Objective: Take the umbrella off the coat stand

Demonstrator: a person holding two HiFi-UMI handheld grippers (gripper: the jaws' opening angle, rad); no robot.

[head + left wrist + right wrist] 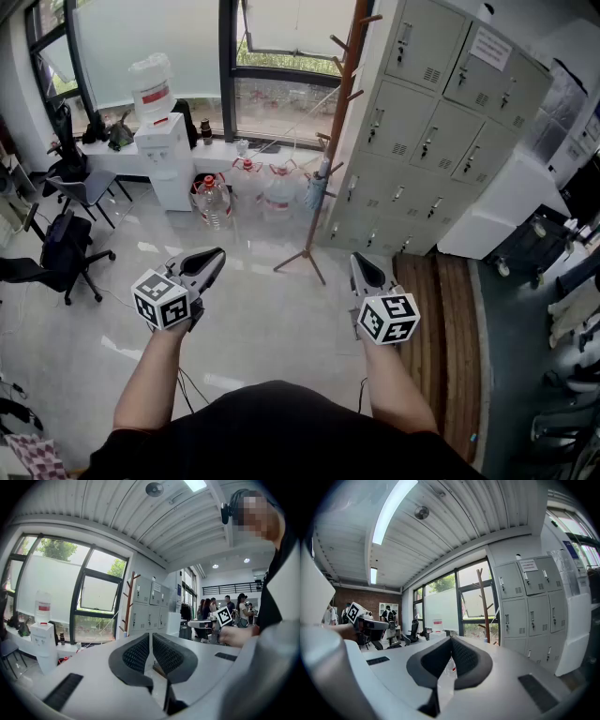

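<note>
Left jaws: the left gripper [150, 637] has its jaws pressed together but for a hairline slit, with nothing between them
Right jaws: the right gripper [451, 639] is closed the same way and empty
Umbrella: the umbrella [315, 192] hangs well ahead of both pairs of jaws, nearer the right pair's line of aim, low on the coat stand [339, 122]
Axis: long axis close to upright beside the pole, upper end at a peg, free end pointing at the floor (which end is the handle is too small to tell)
Risk, closed jaws: arriving like this, they would probably only knock the umbrella and set it swinging
Risk, pull: drawn straight back instead of up off the peg, it could snag and tip the stand toward the lockers [422, 122]
Risk, grip: a pinch on loose folded cloth alone may slip
</note>
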